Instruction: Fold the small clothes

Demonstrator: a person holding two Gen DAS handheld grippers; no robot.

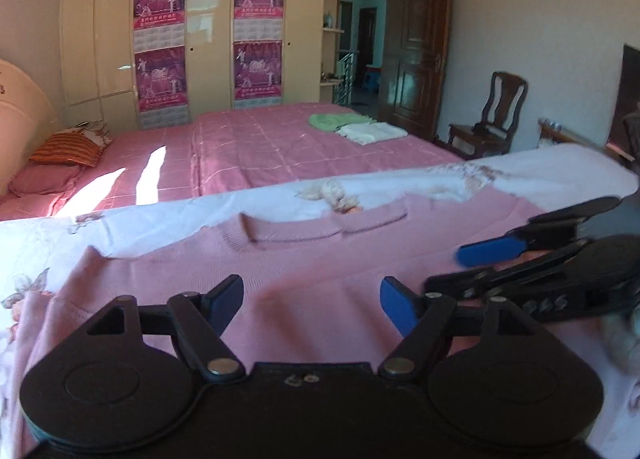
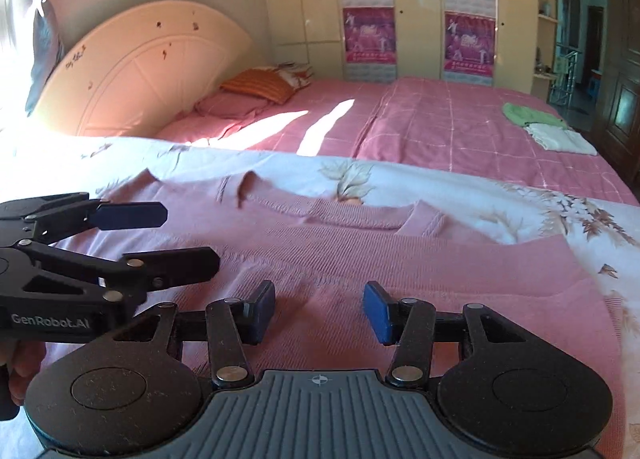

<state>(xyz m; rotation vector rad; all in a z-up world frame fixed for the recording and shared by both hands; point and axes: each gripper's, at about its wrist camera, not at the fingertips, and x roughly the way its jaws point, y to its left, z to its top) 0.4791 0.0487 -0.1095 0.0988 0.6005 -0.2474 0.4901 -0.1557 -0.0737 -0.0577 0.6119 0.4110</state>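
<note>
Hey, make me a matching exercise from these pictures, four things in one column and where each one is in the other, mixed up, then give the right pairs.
Things
1. pink knitted sweater
2. folded green garment
3. orange striped pillow
4. dark wooden chair

Places
A. against the wall beside the open door
B. by the cream headboard
C. spread flat on the white floral sheet, under both open grippers
D. far corner of the pink checked bedspread, next to a folded white cloth

Pairs: 1-C, 2-D, 3-B, 4-A
</note>
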